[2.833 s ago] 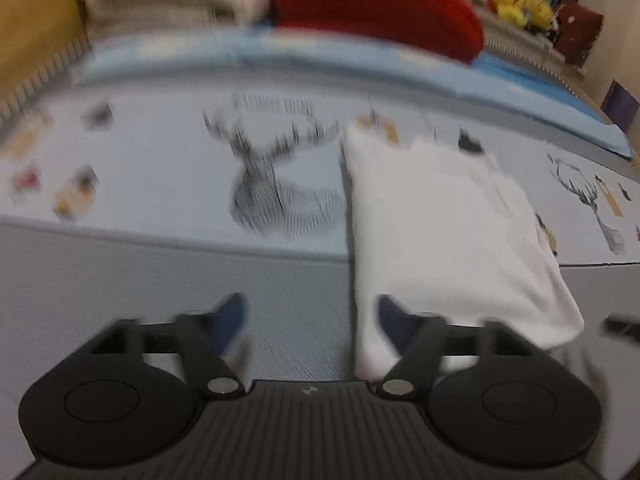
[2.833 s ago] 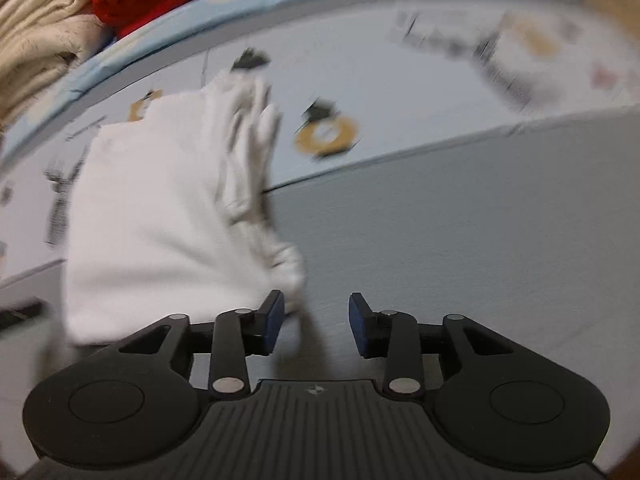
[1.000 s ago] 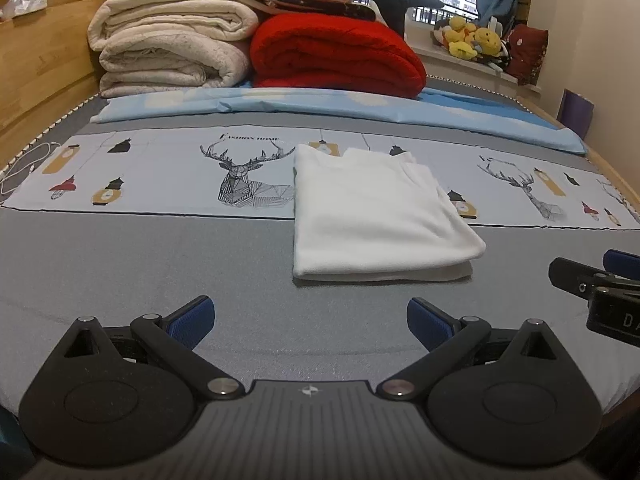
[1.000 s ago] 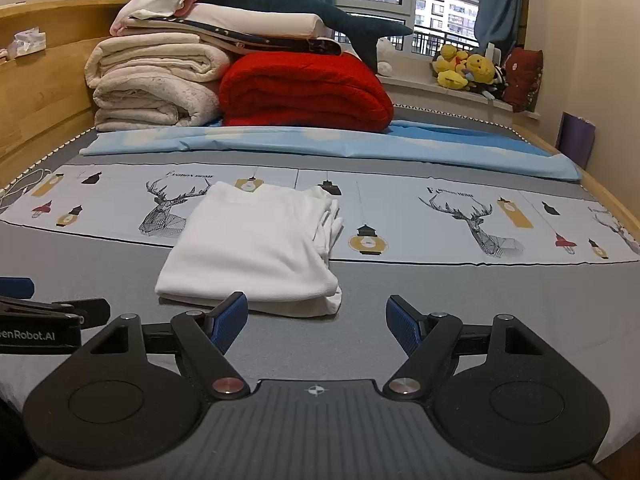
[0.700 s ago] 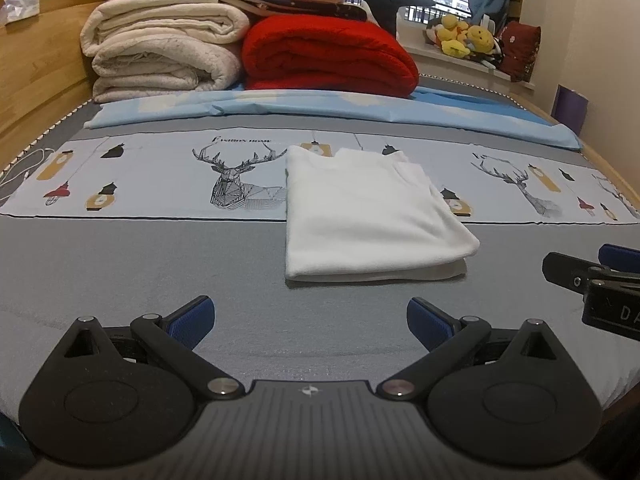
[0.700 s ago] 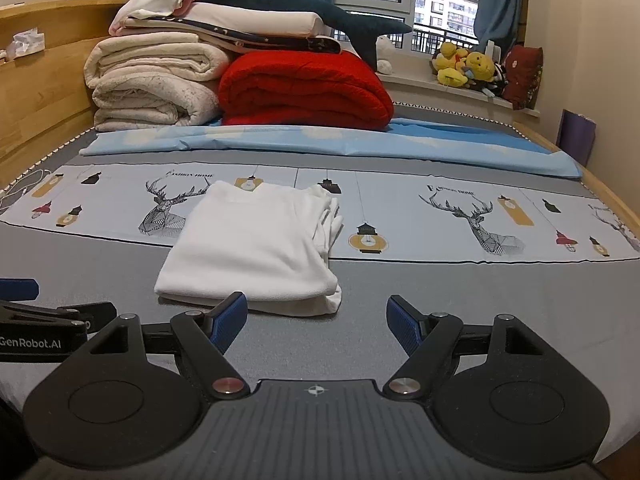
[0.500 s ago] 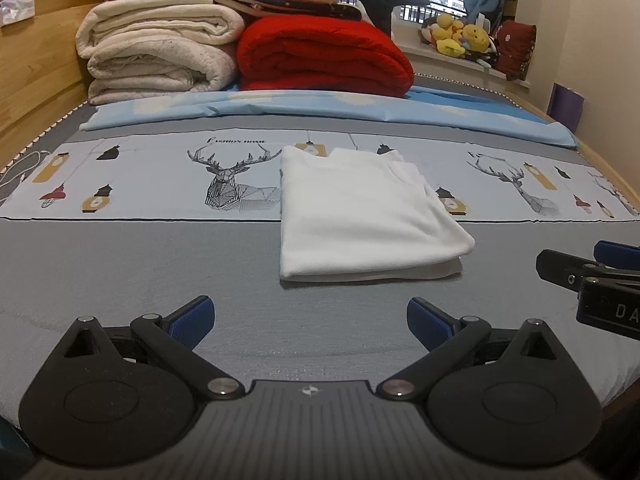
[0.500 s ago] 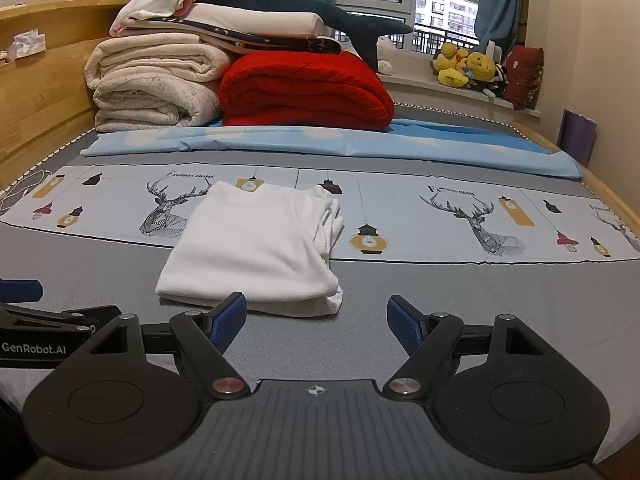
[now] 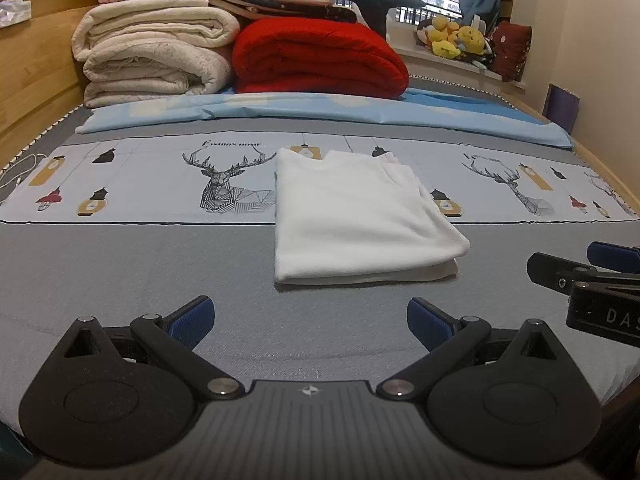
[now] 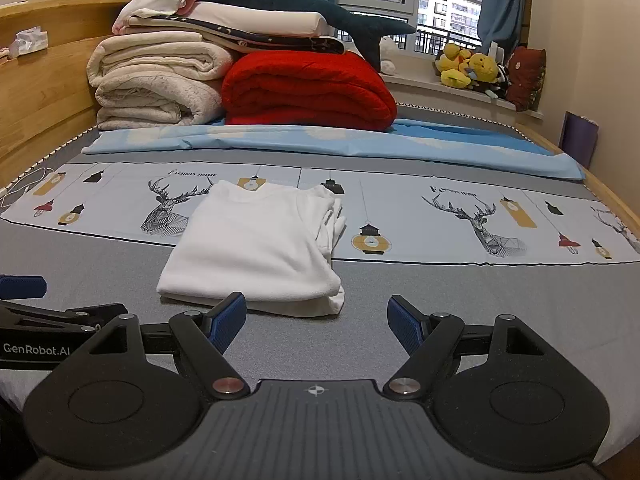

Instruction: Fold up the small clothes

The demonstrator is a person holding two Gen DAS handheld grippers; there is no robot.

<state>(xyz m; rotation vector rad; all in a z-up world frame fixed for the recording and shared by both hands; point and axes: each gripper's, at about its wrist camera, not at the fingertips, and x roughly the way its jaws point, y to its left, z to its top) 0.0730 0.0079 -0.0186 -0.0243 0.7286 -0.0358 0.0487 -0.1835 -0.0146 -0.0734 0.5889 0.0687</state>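
Observation:
A small white garment (image 9: 360, 216) lies folded into a neat rectangle on the grey bed sheet (image 9: 120, 280), partly over the printed deer strip. It also shows in the right wrist view (image 10: 256, 248). My left gripper (image 9: 310, 318) is open and empty, held back from the garment's near edge. My right gripper (image 10: 316, 318) is open and empty, just short of the garment's near right corner. The right gripper's side shows at the right edge of the left wrist view (image 9: 592, 280); the left gripper's side shows at the left of the right wrist view (image 10: 36, 320).
Folded cream blankets (image 9: 156, 52) and a red quilt (image 9: 316, 60) are stacked at the head of the bed, with a plush shark (image 10: 312, 4) on top. A light blue sheet (image 9: 320, 110) lies before them. Wooden bed frame (image 9: 32, 60) at left; stuffed toys (image 10: 468, 66) on the windowsill.
Both grippers have let go of the garment, opened wide and pulled back toward the near edge of the bed. The garment lies folded and still.

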